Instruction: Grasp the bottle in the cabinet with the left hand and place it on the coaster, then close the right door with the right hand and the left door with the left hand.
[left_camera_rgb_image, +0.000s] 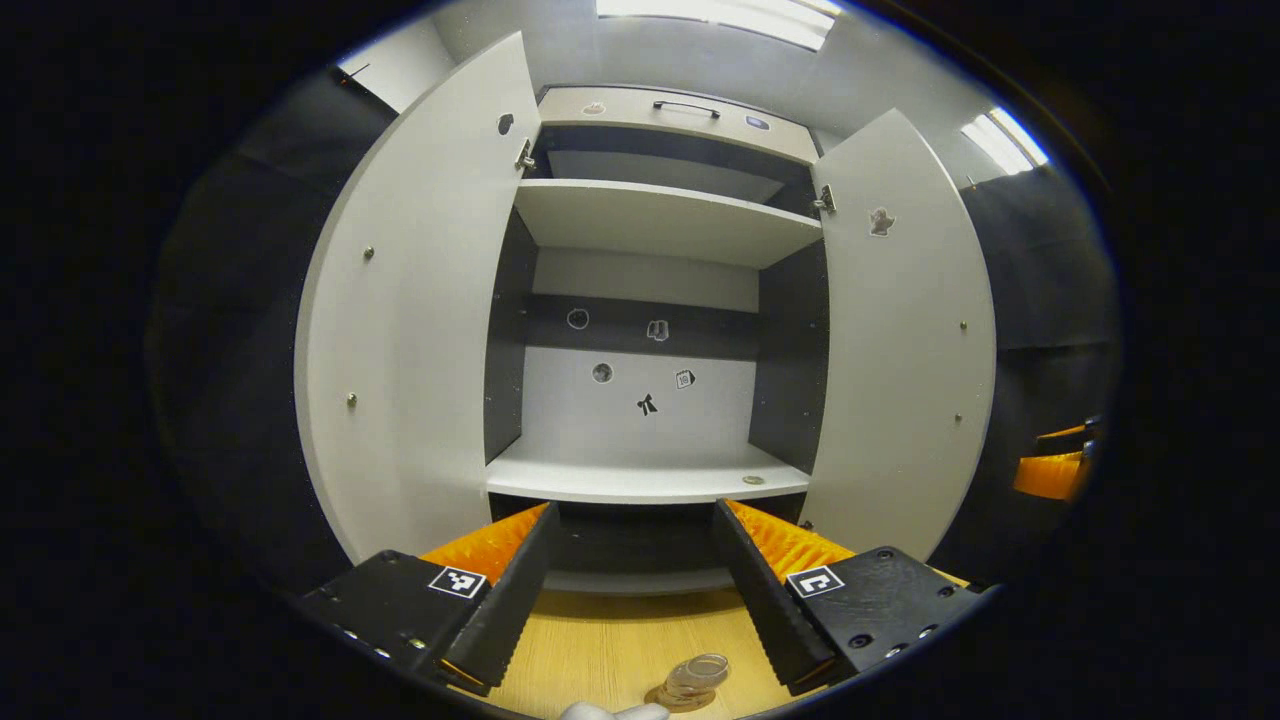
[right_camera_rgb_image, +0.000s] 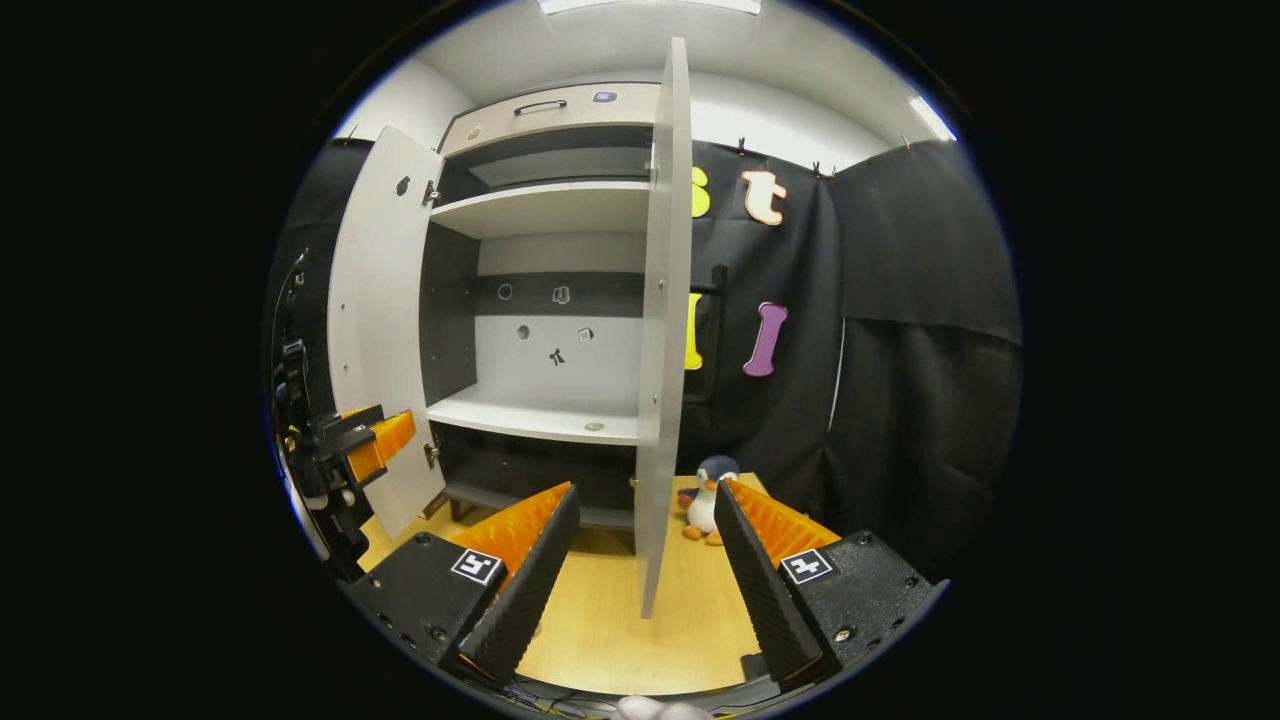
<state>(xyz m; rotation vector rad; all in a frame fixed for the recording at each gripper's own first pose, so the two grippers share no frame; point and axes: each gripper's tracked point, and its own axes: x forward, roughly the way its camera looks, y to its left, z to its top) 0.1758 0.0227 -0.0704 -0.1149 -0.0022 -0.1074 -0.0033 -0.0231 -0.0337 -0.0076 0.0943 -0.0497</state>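
Looking through the left gripper view, the left gripper (left_camera_rgb_image: 632, 580) has its fingers spread wide apart and holds nothing. The bottle (left_camera_rgb_image: 695, 680) stands on the wooden table (left_camera_rgb_image: 620, 640), close to the near edge, just under the fingers. A brown thing peeks out under the bottle; I think it is the coaster, but I cannot be sure. The cabinet (left_camera_rgb_image: 650, 300) stands at the far edge of the table, with the left door (left_camera_rgb_image: 420, 300) and the right door (left_camera_rgb_image: 900, 340) both swung open.

Over in the right gripper view, the right gripper (right_camera_rgb_image: 640, 570) is also wide open and empty. The right door's thin edge (right_camera_rgb_image: 665, 330) stands just in front of it. A toy penguin (right_camera_rgb_image: 708, 498) sits behind that door. If the push comes too fast, the door could bang. A low hand could knock the bottle over.
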